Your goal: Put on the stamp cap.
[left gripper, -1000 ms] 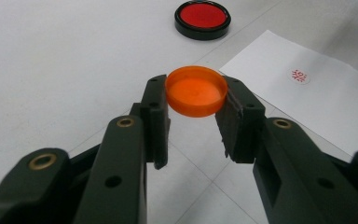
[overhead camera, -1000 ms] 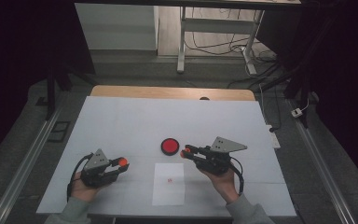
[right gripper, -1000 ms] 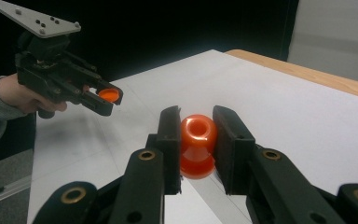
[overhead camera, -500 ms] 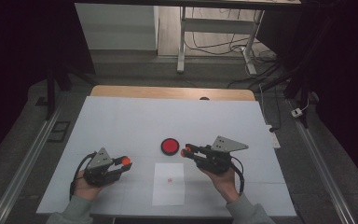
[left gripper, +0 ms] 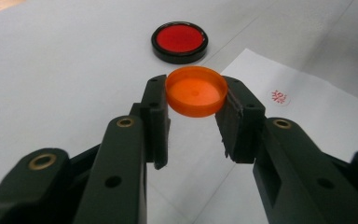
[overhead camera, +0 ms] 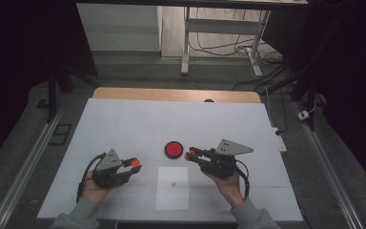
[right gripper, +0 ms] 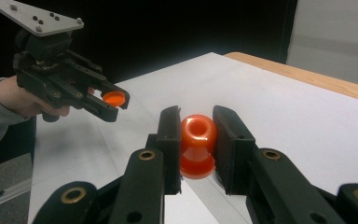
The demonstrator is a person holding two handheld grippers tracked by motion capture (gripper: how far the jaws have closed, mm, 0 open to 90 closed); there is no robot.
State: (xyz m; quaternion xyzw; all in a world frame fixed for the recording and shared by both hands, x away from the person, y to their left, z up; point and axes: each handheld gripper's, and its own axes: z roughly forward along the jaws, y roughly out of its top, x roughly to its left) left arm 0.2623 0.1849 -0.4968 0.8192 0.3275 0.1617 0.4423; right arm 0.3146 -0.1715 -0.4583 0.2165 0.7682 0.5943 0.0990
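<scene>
Tongs, high view: left tongs (overhead camera: 134, 164) pinch an orange cap (overhead camera: 135, 163); right tongs (overhead camera: 188, 154) pinch an orange stamp body (overhead camera: 188, 155). Both orange pieces are tiny blobs at this range, shape unreadable. Landmark is the red ink pad (overhead camera: 174, 149) on the white table (overhead camera: 138, 119): cap sits left of and nearer the person than the pad, stamp body just right of it, not touching. Paper sheet (overhead camera: 172, 188) lies nearer the person than the pad, with one faint red mark (overhead camera: 173, 183). Forearms cut off at the bottom edge. Versus a second back: left tongs have shifted slightly toward the pad, right tongs unchanged, both grips the same.

Left gripper view: pads (left gripper: 154, 109) pressed on either side of the cap (left gripper: 196, 90), open side up, held level. Ink pad (left gripper: 179, 41) beyond the cap, well apart. Sheet (left gripper: 307, 121) to the right of the pad, corner cut off by the frame; stamped mark (left gripper: 278, 96) blurred, pattern unreadable.

Right gripper view: pads (right gripper: 172, 135) clamp the stamp body (right gripper: 197, 144); hollow rounded end faces the camera, flared end down, its base hidden behind the tongs. Left tongs (right gripper: 116, 105) farther off with the cap (right gripper: 113, 98), hand partly cut off at the edge.

Count: two tongs, one cap, one stamp body, one ink pad, one sheet, one mark.
</scene>
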